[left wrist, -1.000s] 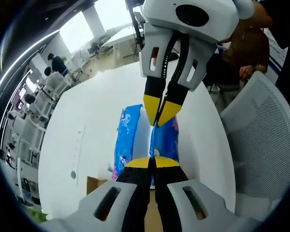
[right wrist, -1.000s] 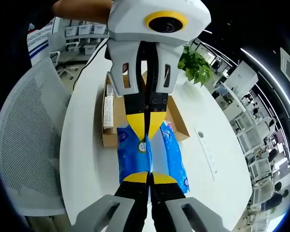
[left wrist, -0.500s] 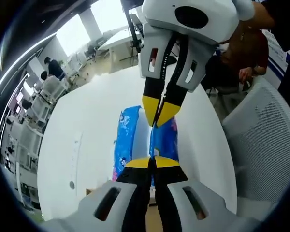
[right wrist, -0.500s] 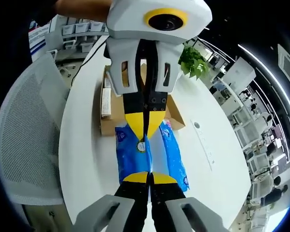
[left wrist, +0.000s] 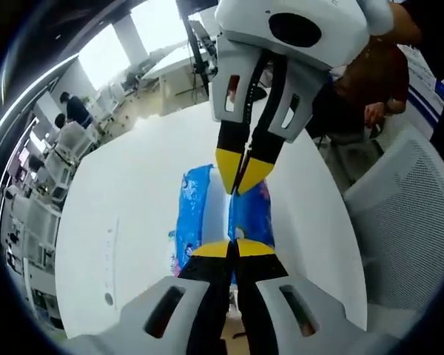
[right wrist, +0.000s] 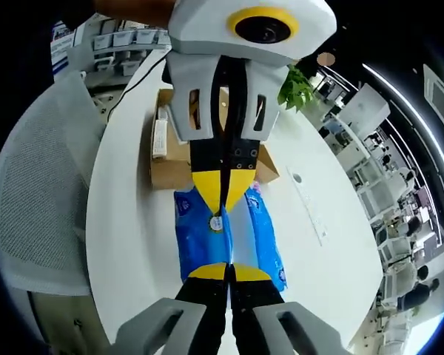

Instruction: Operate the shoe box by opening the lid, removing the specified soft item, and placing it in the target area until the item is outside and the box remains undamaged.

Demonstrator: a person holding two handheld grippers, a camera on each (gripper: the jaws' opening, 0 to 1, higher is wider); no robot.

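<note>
A soft blue tissue pack [left wrist: 189, 211] with a pale middle strip hangs over the white table [left wrist: 133, 185], held from both ends. My left gripper [left wrist: 235, 248] is shut on its near edge, and my right gripper [left wrist: 240, 176] comes down from the top, shut on the far edge. In the right gripper view the pack [right wrist: 196, 237] is pinched by my right gripper [right wrist: 223, 271] at the bottom and the left gripper [right wrist: 222, 194] opposite. The open brown cardboard shoe box [right wrist: 170, 159] lies on the table behind the pack, partly hidden by the left gripper.
A grey mesh chair [left wrist: 407, 214] stands against the table edge, also seen as the chair [right wrist: 37, 185] in the right gripper view. A green plant [right wrist: 296, 85] is beyond the box. A seated person [left wrist: 370, 81] is past the table. A socket plate [right wrist: 311, 214] is set in the tabletop.
Both grippers stay shut on the pack. The box edge has slipped out of the left gripper view, and in the right gripper view the box sits farther behind the pack.
</note>
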